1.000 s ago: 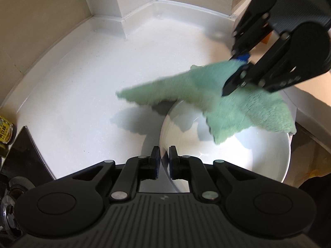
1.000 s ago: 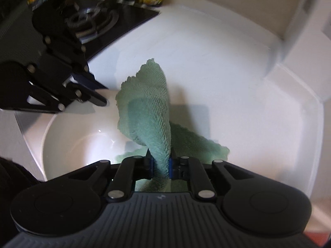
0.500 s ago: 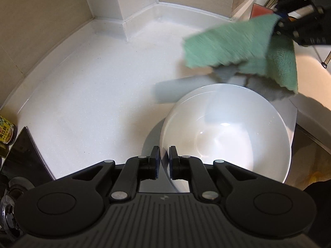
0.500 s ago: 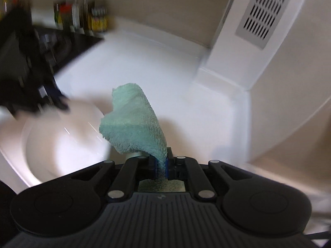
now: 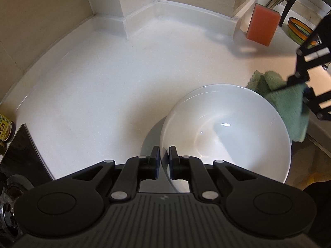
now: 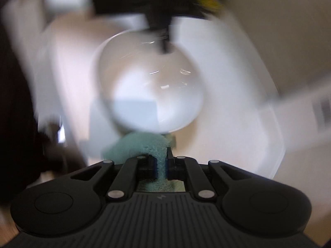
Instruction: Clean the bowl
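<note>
Left tool (image 5: 162,158) pinches the bowl (image 5: 225,130) rim, easing apart; right tool (image 6: 161,161) clamps green cloth (image 6: 140,144).

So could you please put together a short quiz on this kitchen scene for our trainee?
1. What is the right gripper clamped on?
2. True or false: the white bowl has something lying inside it.
3. Which stands by the wall at the back of the counter? A: an orange sponge. B: a red mug. C: a kettle.
Key: 1, the green cloth. 2, false, it is empty. 3, A.
</note>
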Demonstrator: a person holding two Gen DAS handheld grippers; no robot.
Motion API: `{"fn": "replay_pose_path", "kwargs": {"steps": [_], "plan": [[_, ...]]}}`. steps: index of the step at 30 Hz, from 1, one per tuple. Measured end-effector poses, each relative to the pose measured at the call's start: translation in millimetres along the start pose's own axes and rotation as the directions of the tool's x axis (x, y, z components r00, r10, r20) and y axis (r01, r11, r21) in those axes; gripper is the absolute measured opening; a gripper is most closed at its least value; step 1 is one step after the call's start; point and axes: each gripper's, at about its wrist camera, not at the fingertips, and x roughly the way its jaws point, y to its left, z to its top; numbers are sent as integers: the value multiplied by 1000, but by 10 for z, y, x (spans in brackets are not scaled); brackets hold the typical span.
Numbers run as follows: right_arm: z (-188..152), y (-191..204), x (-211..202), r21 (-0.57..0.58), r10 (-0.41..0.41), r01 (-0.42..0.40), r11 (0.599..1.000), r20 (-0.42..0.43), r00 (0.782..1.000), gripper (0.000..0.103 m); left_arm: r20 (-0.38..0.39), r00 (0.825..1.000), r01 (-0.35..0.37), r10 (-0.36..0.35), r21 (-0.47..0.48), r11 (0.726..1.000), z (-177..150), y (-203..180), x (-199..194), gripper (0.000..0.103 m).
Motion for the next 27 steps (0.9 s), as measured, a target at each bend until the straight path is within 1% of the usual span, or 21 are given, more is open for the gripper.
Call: {"fn": "replay_pose_path", "kwargs": {"steps": [1,2,3,4,5,6,8,10,12,13,14,15,16,18,20,25,27], "plan": [[-11,-57,11,64,4,-4,998,10,1000,5,-2,1000,-4,4,2,1000,5,-7,8,9],[-49,-153,-1,184,23,-30,982,42,999,5,-2,1000,-10,10,4,1000,6,-17,11,9],[-87,-224,-15,270,37,-55,961,71,997,5,-2,1000,-17,17,7,1000,5,-31,14,9],[-126,-291,-28,348,49,-82,934,101,994,5,-1,1000,-22,22,9,1000,4,-40,15,9],[-195,-378,-27,455,75,-132,881,140,987,5,1,1000,-27,27,9,1000,1,-50,15,10],[-237,-418,-9,503,88,-155,850,154,984,5,2,1000,-31,31,7,1000,0,-58,16,10],[-312,-466,36,574,102,-183,798,170,980,5,6,999,-42,42,8,999,-6,-83,20,10],[-372,-486,73,609,100,-195,769,186,977,5,10,999,-52,52,25,998,-10,-113,31,10],[-427,-503,123,658,97,-214,722,210,973,5,15,998,-55,54,44,998,-8,-116,36,11],[-459,-521,143,679,97,-226,698,223,970,5,17,998,-55,54,58,997,-4,-118,39,11],[-512,-543,180,710,101,-250,658,246,964,5,17,999,-52,51,71,996,7,-120,45,11],[-551,-573,218,731,102,-269,627,266,959,5,15,999,-47,46,80,996,22,-124,53,11],[-578,-600,251,740,103,-283,610,281,954,5,14,999,-38,37,91,995,40,-120,61,11],[-628,-651,314,754,105,-311,579,309,945,6,15,1000,-23,21,117,993,74,-113,76,10],[-656,-702,393,760,105,-331,560,332,937,6,15,1000,-8,6,160,987,112,-119,93,11],[-647,-766,547,752,101,-355,556,363,926,6,-2,1000,25,-25,254,967,275,-134,166,12],[-639,-774,597,756,91,-358,548,372,924,6,-5,999,32,-32,278,960,384,-153,223,15]]}}
